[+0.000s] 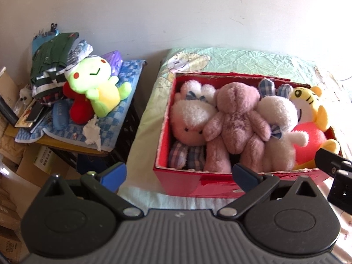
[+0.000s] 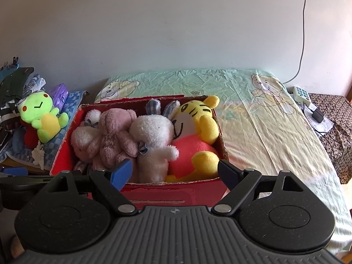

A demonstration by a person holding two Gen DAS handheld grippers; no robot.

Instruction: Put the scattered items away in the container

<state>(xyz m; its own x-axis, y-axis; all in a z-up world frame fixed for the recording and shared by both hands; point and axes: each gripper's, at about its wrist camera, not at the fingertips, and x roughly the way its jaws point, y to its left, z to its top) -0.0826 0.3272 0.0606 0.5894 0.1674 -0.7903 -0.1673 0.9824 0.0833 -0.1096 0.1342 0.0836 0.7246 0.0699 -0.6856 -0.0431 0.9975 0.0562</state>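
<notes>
- Fingers of the left gripper (image 1: 179, 173): spread wide apart, nothing between them; blue pads (image 1: 114, 175) face inward, held just before the near wall of the box.
- Fingers of the right gripper (image 2: 175, 172): likewise apart and empty, at the box's near rim.
- Red cardboard box (image 1: 193, 186): open-topped, resting on the bed sheet; rims torn.
- Contents, packed side by side: white plush rabbit (image 1: 190, 118) at the left; pink teddy bear (image 1: 236, 118) lying over it; second white rabbit with plaid ears (image 1: 278, 118); yellow tiger plush in a red top (image 1: 308, 118) at the right end.
- Bed sheet (image 2: 253, 114): pale green and yellow, bear print, bare to the right of the box.
- Green frog plush (image 1: 98, 83): outside the box, seated on a blue checked towel (image 1: 110, 123) on the side stand, well apart from the box.
- Same stand: folded clothes (image 1: 52, 59), crumpled tissue (image 1: 93, 132).
</notes>
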